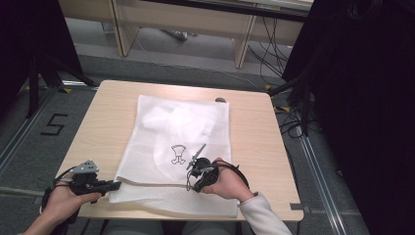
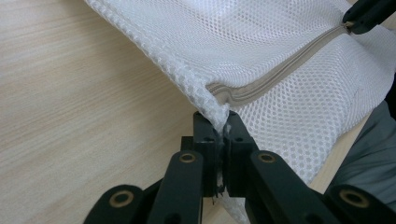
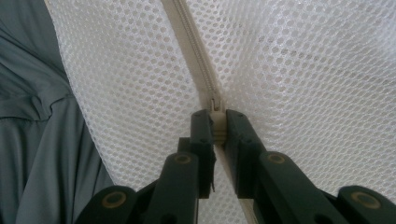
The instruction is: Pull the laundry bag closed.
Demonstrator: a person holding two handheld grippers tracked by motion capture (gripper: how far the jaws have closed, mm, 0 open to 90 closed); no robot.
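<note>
A white mesh laundry bag (image 1: pixel 178 147) lies flat on a light wooden table (image 1: pixel 103 122), filling the middle of the high view from the upper centre down to the near edge. A beige zipper (image 1: pixel 151 184) runs along the bag's lower part, from the lower left toward the centre of that frame. The left gripper (image 1: pixel 113 185) sits at the lower left of the high view, held level in the person's left hand (image 1: pixel 61 203), and its tips meet the bag's near left corner. In the left gripper view its jaws are closed tight on that corner of mesh (image 2: pixel 219 114), at the centre of the frame, just below where the zipper (image 2: pixel 280 74) ends in a fold. The right gripper (image 1: pixel 192 177) sits at the lower centre of the high view, in the right hand (image 1: pixel 227 182), over the zipper line. In the right gripper view its jaws are pinched on the zipper pull (image 3: pixel 216 122), at the centre of the frame, with the zipper (image 3: pixel 191 42) running up and to the left from it. A small black drawing (image 1: pixel 178 154) shows on the bag just above the right gripper. Grey fabric fills the left side of the right gripper view.
</note>
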